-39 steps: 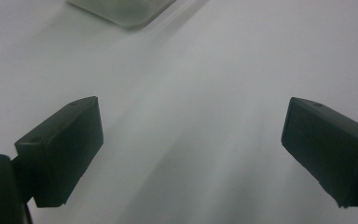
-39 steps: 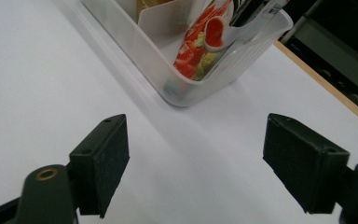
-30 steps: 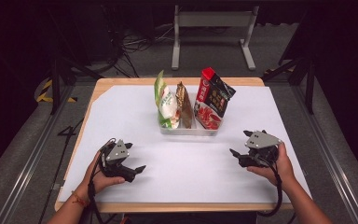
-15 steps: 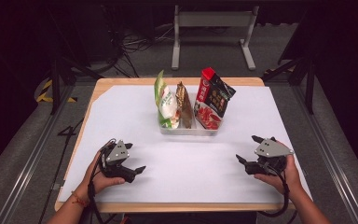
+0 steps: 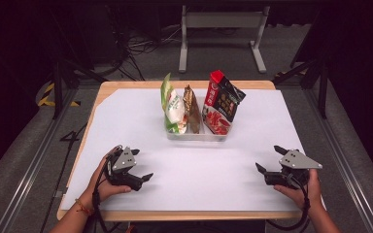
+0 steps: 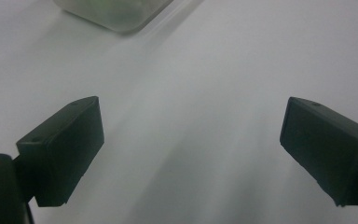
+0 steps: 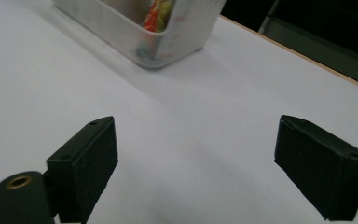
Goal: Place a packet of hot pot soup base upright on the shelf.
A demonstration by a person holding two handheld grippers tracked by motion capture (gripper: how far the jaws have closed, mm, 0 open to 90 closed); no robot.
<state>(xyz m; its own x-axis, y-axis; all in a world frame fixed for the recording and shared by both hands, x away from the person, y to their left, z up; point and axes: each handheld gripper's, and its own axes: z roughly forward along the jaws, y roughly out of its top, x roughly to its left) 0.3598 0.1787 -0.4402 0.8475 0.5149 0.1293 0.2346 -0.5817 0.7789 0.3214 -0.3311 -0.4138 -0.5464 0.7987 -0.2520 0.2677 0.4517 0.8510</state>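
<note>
At the twelve o'clock half of the white-covered wooden desk (image 5: 126,126) stands a clear rectangular plastic bin (image 5: 196,134) holding three upright snack packets: a green-and-white pouch (image 5: 173,107) at its nine o'clock end, a slim brown packet (image 5: 192,109) in the middle, a red-and-black bag (image 5: 222,103) at its three o'clock end. The left gripper (image 5: 137,165) rests at seven o'clock, jaws spread and empty. The right gripper (image 5: 268,159) sits at five o'clock, its jaws having just been opening, nothing between them. Both are well apart from the bin. Judgement: the packing step looks finished, or a fresh pick is pending. Any next move calls for a reach toward twelve o'clock, closing on a packet's top edge without tipping its neighbours.
</note>
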